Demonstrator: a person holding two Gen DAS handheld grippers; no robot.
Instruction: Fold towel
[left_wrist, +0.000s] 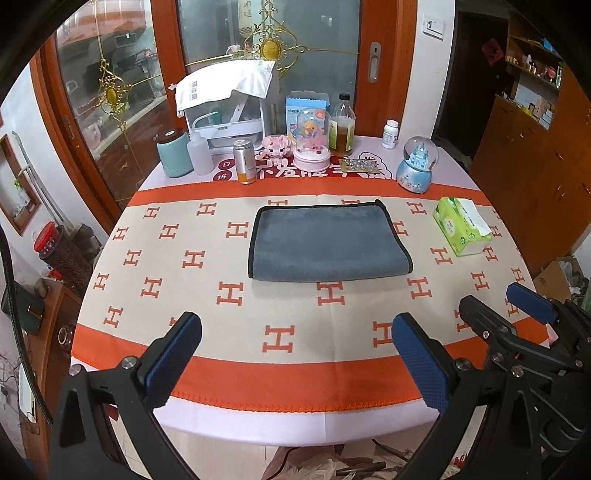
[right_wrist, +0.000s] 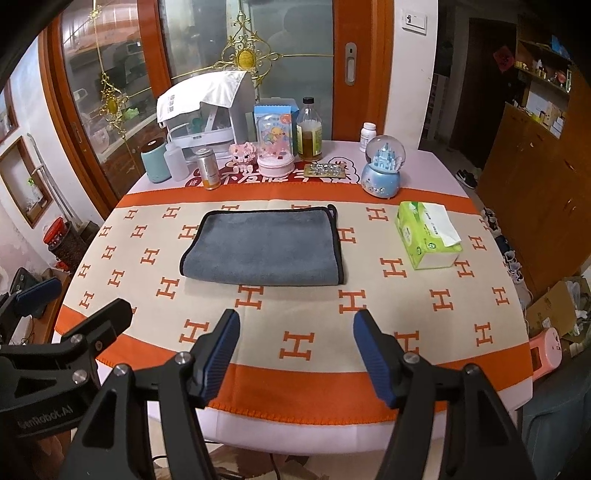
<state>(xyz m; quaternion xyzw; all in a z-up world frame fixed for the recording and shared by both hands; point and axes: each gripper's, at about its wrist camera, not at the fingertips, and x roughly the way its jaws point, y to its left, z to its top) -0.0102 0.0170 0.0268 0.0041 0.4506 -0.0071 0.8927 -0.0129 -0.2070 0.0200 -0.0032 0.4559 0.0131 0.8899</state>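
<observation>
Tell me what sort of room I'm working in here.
Most likely a home dining area. A round table under an orange patterned cloth holds the gray towel, a tissue pack, a snow globe and bottles. Behind it stands a wood-framed glass sliding door.

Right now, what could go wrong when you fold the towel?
1. The towel lies on a loose cloth; a low pinch might grab both.
2. The tissue pack sits right of it, so the right gripper could bump it.
3. Both grippers are open and apart from the towel; uneven grabs may fold crooked.
</observation>
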